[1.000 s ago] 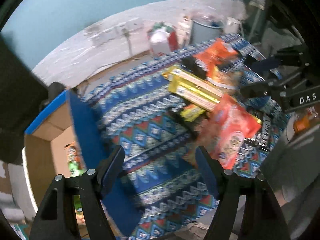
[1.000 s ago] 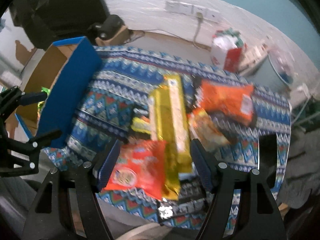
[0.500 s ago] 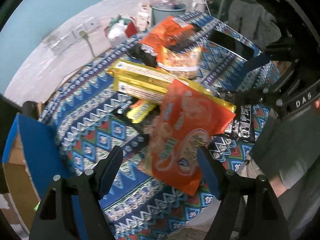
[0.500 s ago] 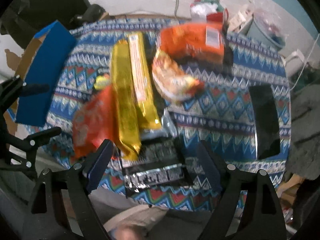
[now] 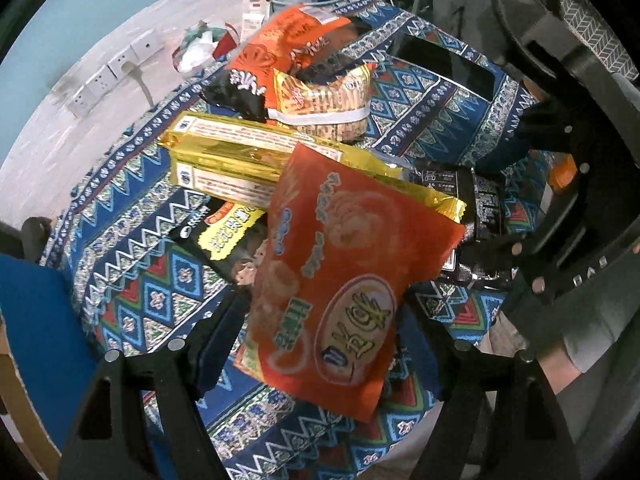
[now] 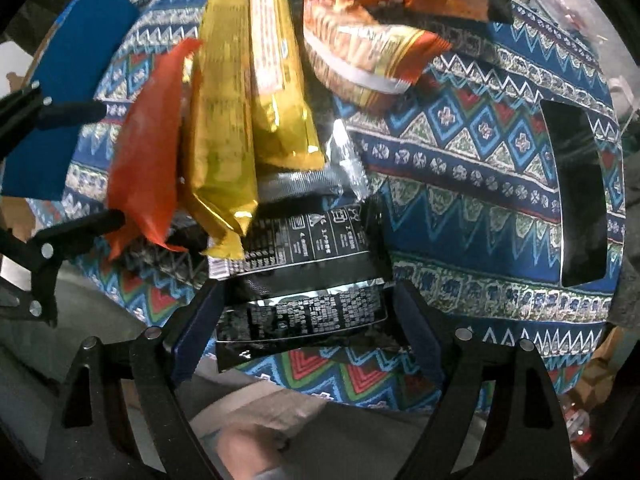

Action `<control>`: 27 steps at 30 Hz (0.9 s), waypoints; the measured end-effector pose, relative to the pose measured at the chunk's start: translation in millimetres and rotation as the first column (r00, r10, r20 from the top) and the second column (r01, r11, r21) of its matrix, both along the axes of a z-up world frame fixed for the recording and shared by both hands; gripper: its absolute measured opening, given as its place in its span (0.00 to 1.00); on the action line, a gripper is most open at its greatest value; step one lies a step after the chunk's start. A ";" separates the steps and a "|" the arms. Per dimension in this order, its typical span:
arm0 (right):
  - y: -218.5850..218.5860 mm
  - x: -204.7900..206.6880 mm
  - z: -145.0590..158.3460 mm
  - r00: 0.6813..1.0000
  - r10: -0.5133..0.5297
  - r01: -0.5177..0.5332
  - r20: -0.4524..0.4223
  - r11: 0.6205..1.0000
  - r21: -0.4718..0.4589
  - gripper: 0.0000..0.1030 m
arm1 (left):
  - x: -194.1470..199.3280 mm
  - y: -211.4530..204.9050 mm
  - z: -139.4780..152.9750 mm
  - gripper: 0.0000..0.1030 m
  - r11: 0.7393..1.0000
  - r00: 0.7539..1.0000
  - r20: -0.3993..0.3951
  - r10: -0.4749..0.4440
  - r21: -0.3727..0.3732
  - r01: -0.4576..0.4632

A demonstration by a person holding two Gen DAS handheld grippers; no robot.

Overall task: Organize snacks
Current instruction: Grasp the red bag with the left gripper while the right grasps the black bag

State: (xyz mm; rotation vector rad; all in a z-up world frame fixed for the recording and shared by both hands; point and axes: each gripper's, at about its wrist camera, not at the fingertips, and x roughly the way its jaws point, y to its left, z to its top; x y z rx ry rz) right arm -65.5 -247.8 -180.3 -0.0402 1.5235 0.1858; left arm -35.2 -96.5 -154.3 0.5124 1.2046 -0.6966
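Note:
A red-orange snack bag (image 5: 340, 280) leans tilted against two long gold packs (image 5: 240, 156) on the patterned cloth. My left gripper (image 5: 322, 310) is open, and the bag's lower half fills the gap between its fingers. In the right wrist view the same red-orange bag (image 6: 148, 140) shows nearly edge-on, with the left gripper (image 6: 112, 162) reaching in from the left. My right gripper (image 6: 308, 288) points down, open wide, with a black packet (image 6: 304, 280) lying flat between its fingers. The packet's far end is tucked under the gold packs (image 6: 248, 92).
An orange bag (image 5: 288, 40) and a striped orange-yellow bag (image 5: 324, 100) lie behind the gold packs. A small dark pack with a yellow label (image 5: 228, 232) sits under them. A cardboard box with a blue flap (image 6: 72, 80) stands left; a black slab (image 6: 580, 192) lies right.
Both grippers came down closer to the pile. The left swung from the box side to the red-orange bag. The right shifted from over that bag to the black packet and opened wider.

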 end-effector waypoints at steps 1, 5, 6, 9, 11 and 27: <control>0.3 0.5 -1.4 1.000 0.001 -0.001 -0.005 1.000 0.006 0.82 | 1.2 -1.8 -2.9 0.77 1.000 1.000 0.003 -0.005 0.009 0.005; 1.2 2.1 -6.7 1.000 -0.003 0.003 -0.010 1.000 0.005 0.84 | 5.2 -6.7 -11.0 0.78 1.000 1.000 -0.004 -0.010 0.013 0.010; 1.4 2.5 -8.3 1.000 -0.005 0.005 -0.011 1.000 0.006 0.84 | 6.5 -7.2 -13.2 0.78 1.000 1.000 -0.010 -0.006 0.012 0.006; 2.4 3.3 -12.2 1.000 -0.003 0.003 -0.010 1.000 0.013 0.85 | 9.2 -8.8 -17.2 0.78 1.000 1.000 -0.017 0.000 0.013 0.001; 3.1 5.1 -14.1 1.000 0.010 -0.010 -0.004 1.000 0.012 0.86 | 9.8 -8.6 -17.6 0.78 1.000 1.000 -0.018 -0.002 0.010 0.002; 34.9 21.1 -33.6 0.992 0.122 -0.122 -0.016 0.992 -0.040 0.90 | 11.5 5.0 -13.3 0.45 1.000 0.999 -0.029 0.030 -0.005 -0.030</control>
